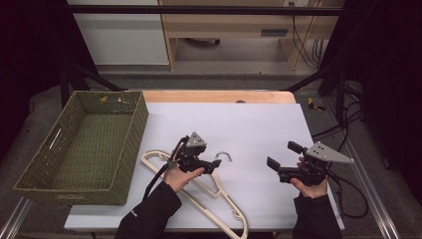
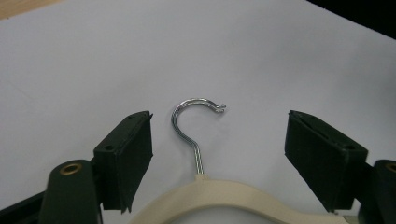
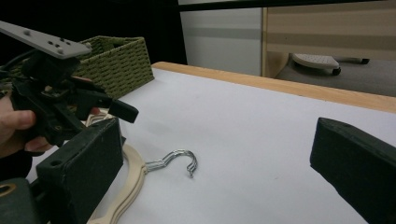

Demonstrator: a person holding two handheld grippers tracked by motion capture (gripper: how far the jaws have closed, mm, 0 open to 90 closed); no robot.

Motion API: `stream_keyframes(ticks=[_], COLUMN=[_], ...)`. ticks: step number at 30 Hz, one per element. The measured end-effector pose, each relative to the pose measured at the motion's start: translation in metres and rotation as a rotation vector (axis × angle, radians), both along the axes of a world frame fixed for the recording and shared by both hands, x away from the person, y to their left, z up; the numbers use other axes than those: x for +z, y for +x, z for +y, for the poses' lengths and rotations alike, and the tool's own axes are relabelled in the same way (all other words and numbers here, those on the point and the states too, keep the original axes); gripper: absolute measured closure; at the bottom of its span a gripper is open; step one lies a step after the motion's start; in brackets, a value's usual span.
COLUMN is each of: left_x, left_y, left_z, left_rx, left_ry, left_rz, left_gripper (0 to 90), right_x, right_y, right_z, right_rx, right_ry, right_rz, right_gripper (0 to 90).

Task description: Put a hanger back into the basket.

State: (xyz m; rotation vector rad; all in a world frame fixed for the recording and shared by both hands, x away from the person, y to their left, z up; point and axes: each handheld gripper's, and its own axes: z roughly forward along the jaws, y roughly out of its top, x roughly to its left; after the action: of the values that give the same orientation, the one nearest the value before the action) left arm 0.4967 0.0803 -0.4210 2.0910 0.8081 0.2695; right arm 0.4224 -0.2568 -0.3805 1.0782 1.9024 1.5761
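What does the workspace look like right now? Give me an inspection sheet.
Surface: white sheet over a wooden table.
Job's things: cream hanger flat on the sheet, metal hook bare.
Clutter: green basket at the left edge; inside nothing seen.
Grippers: left gripper open, jaws astride the hanger's neck, not touching it. Right gripper open, holding nothing, apart from the hanger.
Cables: one trails from each gripper; more hang off the table's right.
Surroundings: wooden furniture behind, dark frame around.
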Motion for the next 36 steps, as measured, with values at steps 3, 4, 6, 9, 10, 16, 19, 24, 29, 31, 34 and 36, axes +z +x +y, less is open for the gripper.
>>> stream_keyframes(ticks=[3,4,6,9,10,16,19,24,29,31,34,36], left_x=[-0.006,-0.009,-0.014,-0.020,-0.023,-0.034,-0.038,-0.043,-0.046,-0.047,-0.048,-0.048], left_y=[0.004,0.005,0.007,0.008,0.009,0.014,0.017,0.020,0.022,0.023,0.023,0.023], left_z=[-0.004,-0.005,-0.008,-0.012,-0.014,-0.018,-0.018,-0.018,-0.019,-0.018,-0.019,-0.019], left_rx=[0.003,0.000,-0.001,-0.008,-0.008,0.008,0.013,0.022,0.032,0.028,0.031,0.033], left_ry=[0.014,0.021,0.036,0.072,0.085,0.134,0.145,0.125,0.111,0.114,0.115,0.112], left_rz=[0.014,0.021,0.035,0.045,0.048,0.069,0.080,0.111,0.130,0.136,0.143,0.144], left_gripper=[28.1,29.1,33.0,37.9,40.0,52.2,57.1,66.3,74.1,76.6,80.3,82.6], right_x=[0.000,0.000,0.000,-0.001,-0.001,-0.001,-0.001,-0.001,-0.001,-0.001,-0.001,-0.002], right_y=[0.000,0.000,0.000,0.001,0.001,0.001,0.001,0.001,0.001,0.001,0.001,0.001], right_z=[-0.001,-0.001,-0.001,0.000,0.000,0.000,0.000,0.000,0.001,0.000,0.000,0.001], right_rx=[0.000,0.000,0.000,-0.004,-0.004,-0.003,-0.003,0.004,0.003,0.004,0.003,0.003], right_ry=[-0.001,-0.001,-0.001,0.001,0.001,0.000,0.000,0.000,0.004,0.000,-0.001,-0.002], right_rz=[0.001,0.001,0.000,0.000,-0.001,0.000,-0.002,0.001,0.003,0.002,0.003,0.003], right_gripper=[2.9,2.9,2.9,2.9,2.9,2.9,2.9,2.9,2.8,2.9,2.9,2.9])
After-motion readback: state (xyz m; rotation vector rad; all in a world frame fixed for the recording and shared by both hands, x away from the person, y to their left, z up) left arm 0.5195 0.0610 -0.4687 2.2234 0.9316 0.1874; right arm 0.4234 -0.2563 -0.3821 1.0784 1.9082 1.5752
